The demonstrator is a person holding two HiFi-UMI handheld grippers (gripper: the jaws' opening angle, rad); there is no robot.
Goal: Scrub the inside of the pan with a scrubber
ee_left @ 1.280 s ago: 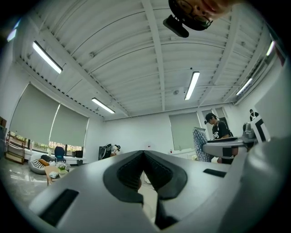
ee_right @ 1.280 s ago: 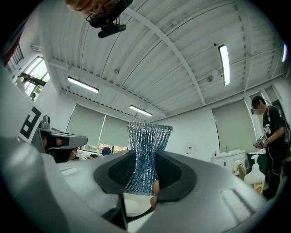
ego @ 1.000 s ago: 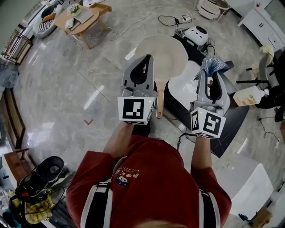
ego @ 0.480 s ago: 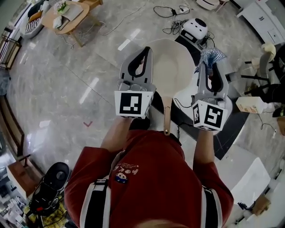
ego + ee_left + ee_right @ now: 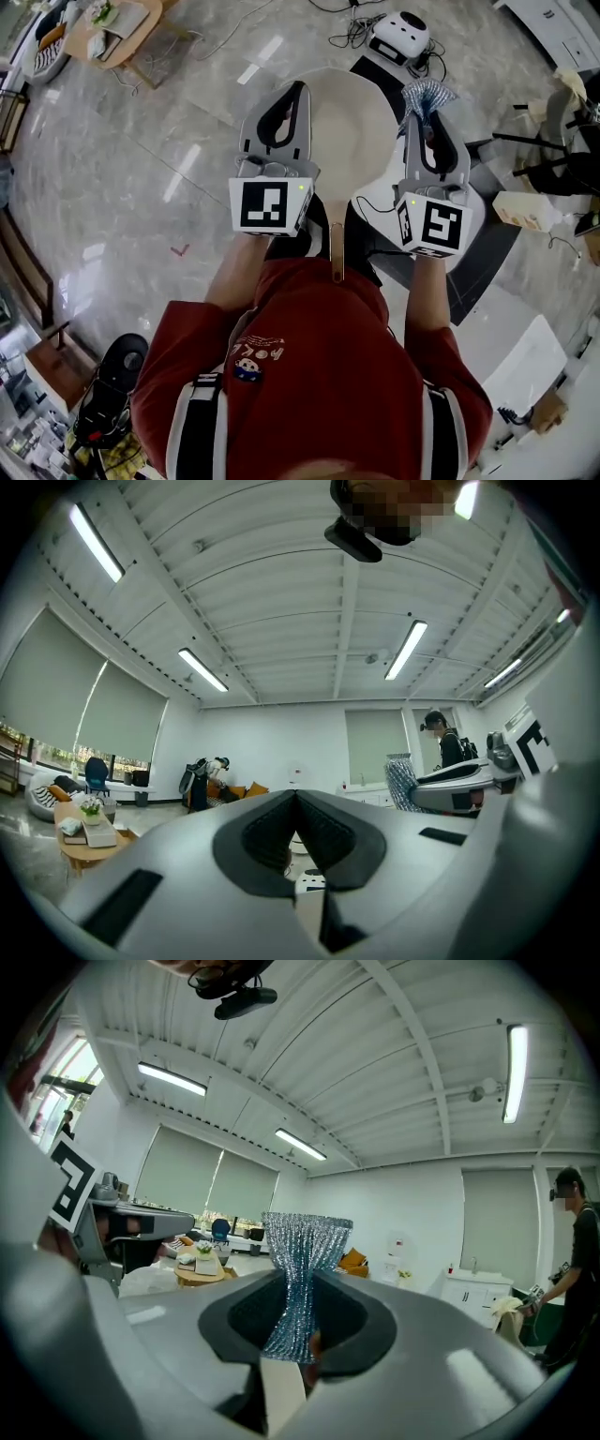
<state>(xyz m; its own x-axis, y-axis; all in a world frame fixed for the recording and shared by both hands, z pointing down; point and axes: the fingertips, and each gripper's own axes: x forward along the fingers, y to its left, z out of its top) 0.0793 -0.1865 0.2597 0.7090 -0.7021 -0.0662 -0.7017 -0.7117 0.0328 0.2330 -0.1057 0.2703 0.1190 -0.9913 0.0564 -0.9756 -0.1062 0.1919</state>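
Observation:
A cream round pan [image 5: 352, 122] with a wooden handle [image 5: 335, 248] lies low between my two grippers, partly over a white table [image 5: 380, 202]. My right gripper [image 5: 422, 112] is shut on a silvery-blue mesh scrubber [image 5: 427, 94], which sticks up past the jaws in the right gripper view as well [image 5: 302, 1241]. My left gripper [image 5: 298, 89] is shut with nothing in it, and its pads meet in the left gripper view [image 5: 295, 797]. Both grippers point out at the room, above the pan. Neither gripper view shows the pan.
A white round floor device [image 5: 401, 33] with cables lies beyond the pan. A wooden coffee table [image 5: 108, 28] stands far left, and a chair [image 5: 553, 141] and a black mat [image 5: 478, 262] are on the right. A person [image 5: 572, 1241] stands by a white cabinet.
The head view has swung, so the pan now sits centred between the grippers, handle toward me. Both grippers keep their states; the scrubber stays in the right one.

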